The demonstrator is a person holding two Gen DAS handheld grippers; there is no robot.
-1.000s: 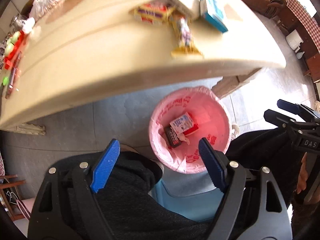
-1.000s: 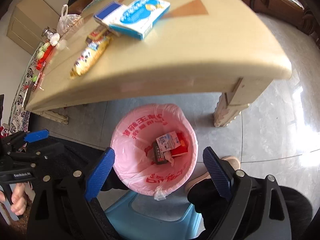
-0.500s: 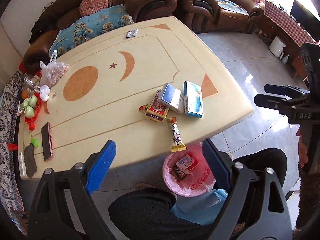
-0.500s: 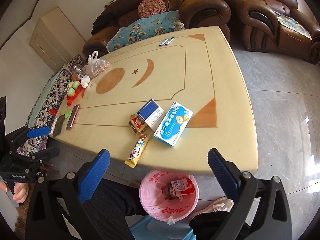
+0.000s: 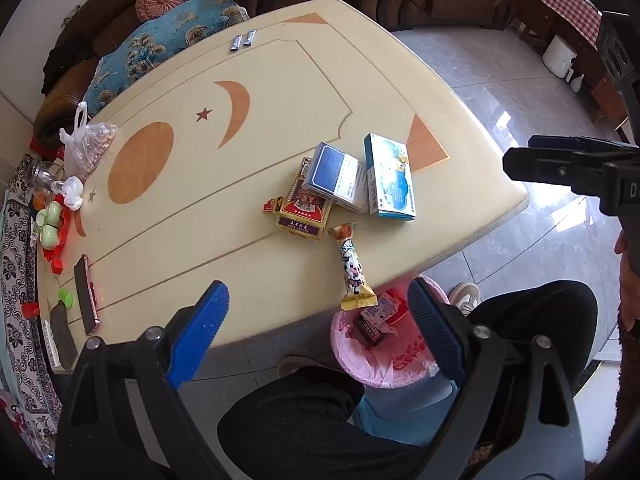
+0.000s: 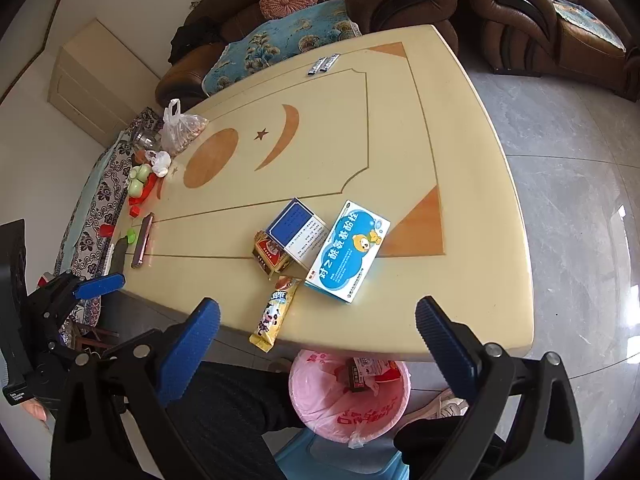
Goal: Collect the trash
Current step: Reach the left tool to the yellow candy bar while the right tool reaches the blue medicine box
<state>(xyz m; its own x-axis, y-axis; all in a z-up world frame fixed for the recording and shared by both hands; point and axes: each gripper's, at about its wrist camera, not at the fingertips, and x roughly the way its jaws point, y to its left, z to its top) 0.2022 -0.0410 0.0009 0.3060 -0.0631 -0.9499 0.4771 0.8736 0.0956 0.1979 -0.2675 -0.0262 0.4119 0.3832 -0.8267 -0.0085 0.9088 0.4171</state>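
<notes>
1. I see the pink-lined trash bin (image 5: 384, 356) on the floor just under the near edge of the table (image 5: 248, 152), partly hidden by that edge. Inside it lie a small white-and-red carton (image 6: 366, 364), a dark packet (image 6: 356, 378) and some red wrapping.
2. On the table, near the edge above the bin, is a cluster of trash: a yellow snack wrapper (image 5: 354, 270) whose tail hangs over the edge, a red-and-gold box (image 5: 304, 208), a blue-and-white box (image 5: 336, 178) leaning on top of it, and a light blue medicine box (image 5: 390, 178) just beside that.
3. My left gripper (image 5: 316, 328) is wide open and holds nothing; it hovers above the table edge, with the snack wrapper between its fingers in the left wrist view and the boxes farther in from the edge.
4. My right gripper (image 6: 316, 344) is also spread wide and empty; the snack wrapper sits between its fingers in the right wrist view, the medicine box just past them.
5. A second ago both cameras looked down into the bin from close above; now both grippers have risen and the whole tabletop is in view. The cluster has not moved.
6. At the far left end of the table I see a phone (image 5: 86, 294), a plastic bag (image 5: 86, 146) and small green cups (image 5: 48, 222).
</notes>
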